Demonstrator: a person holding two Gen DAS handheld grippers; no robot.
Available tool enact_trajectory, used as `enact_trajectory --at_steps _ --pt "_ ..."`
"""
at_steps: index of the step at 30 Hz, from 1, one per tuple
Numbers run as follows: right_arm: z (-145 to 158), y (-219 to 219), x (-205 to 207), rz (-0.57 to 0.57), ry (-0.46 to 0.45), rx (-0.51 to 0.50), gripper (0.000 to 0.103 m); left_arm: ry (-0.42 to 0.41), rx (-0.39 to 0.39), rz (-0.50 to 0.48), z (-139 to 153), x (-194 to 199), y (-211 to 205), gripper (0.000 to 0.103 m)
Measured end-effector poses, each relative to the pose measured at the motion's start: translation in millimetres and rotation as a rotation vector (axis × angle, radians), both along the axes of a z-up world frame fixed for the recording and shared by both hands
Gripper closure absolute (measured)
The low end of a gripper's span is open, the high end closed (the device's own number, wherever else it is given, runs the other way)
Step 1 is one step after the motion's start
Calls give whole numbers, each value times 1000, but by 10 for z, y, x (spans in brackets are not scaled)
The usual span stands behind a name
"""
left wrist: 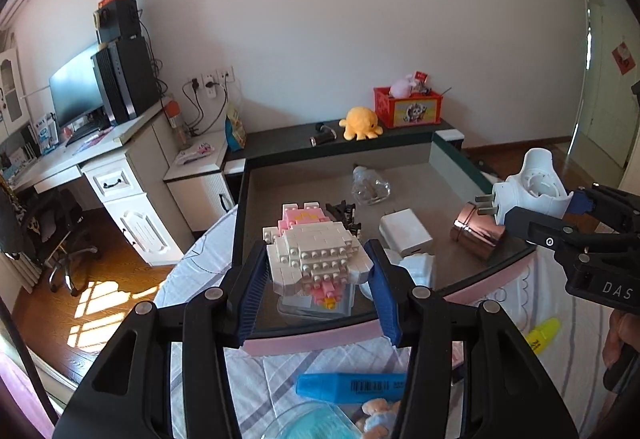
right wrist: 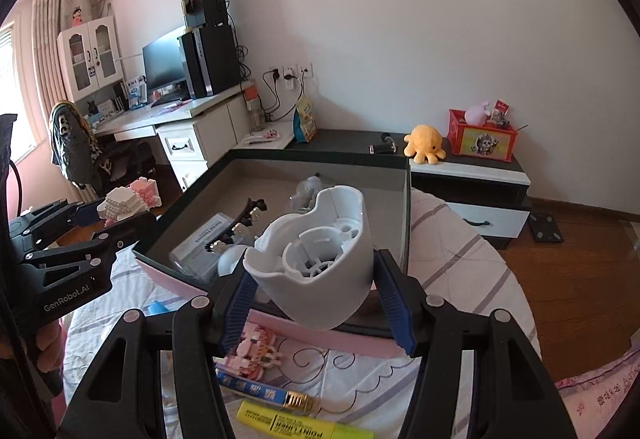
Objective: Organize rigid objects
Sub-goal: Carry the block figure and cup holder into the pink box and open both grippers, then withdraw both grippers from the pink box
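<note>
My left gripper (left wrist: 318, 271) is shut on a white and pink brick figure (left wrist: 316, 253) and holds it above the near edge of a dark open box (left wrist: 256, 175). The figure also shows in the right wrist view (right wrist: 128, 201). My right gripper (right wrist: 314, 289) is shut on a white plastic plug housing (right wrist: 316, 259), held above the box's near right edge (right wrist: 408, 207). In the left wrist view the housing (left wrist: 532, 187) shows its plug prongs. Inside the box lie a white charger (left wrist: 404, 231), a copper-coloured tin (left wrist: 478, 233), a clear bottle (left wrist: 370, 185) and black clips (left wrist: 344, 213).
On the bedspread lie a blue highlighter (left wrist: 352, 385), a yellow highlighter (right wrist: 296, 425), a second pink brick figure (right wrist: 254, 353) and a battery (right wrist: 268, 395). A low cabinet behind the box holds a yellow plush (left wrist: 360, 123) and a red crate (left wrist: 408, 105). A desk (left wrist: 80, 155) stands left.
</note>
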State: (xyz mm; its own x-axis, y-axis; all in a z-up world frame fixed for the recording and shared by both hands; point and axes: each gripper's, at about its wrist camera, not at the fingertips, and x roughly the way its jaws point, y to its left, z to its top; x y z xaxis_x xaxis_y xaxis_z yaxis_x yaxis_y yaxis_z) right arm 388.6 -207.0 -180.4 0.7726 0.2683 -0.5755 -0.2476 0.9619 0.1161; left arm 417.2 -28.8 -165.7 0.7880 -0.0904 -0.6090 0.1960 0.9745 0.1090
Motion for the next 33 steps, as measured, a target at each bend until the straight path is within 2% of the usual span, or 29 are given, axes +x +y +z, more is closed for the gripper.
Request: enact_trajectory --at_steps 2,6,12,15,16,17,20,21,25,28,33 --pt "-144 46 203 16 44 -11 43 48 5 10 -134 199 32 54" --pt "-369 142 451 47 100 -20 43 91 23 23 -322 434 59 54" --pt "-493 260 504 61 103 -52 43 119 31 47 -430 544 68 52" --pt "-451 230 483 52 102 -30 38 110 13 58 -380 532 141 30" --pt "-417 210 448 48 97 -14 30 98 9 64 -348 491 160 21" --pt "-378 204 405 40 90 -8 21 80 2 62 -302 430 174 15" --pt "-237 189 232 27 62 2 21 40 -26 53 -133 208 196 2" --pt "-180 182 150 23 56 10 21 18 -37 54 -66 109 218 1" --pt "78 185 -240 -7 -3 12 16 -46 -71 69 183 -348 293 0" --pt "286 204 -641 -33 -62 10 0 -105 -90 73 354 -788 319 0" --pt "639 279 -1402 -55 -173 18 0 -196 -133 76 626 -1553 316 0"
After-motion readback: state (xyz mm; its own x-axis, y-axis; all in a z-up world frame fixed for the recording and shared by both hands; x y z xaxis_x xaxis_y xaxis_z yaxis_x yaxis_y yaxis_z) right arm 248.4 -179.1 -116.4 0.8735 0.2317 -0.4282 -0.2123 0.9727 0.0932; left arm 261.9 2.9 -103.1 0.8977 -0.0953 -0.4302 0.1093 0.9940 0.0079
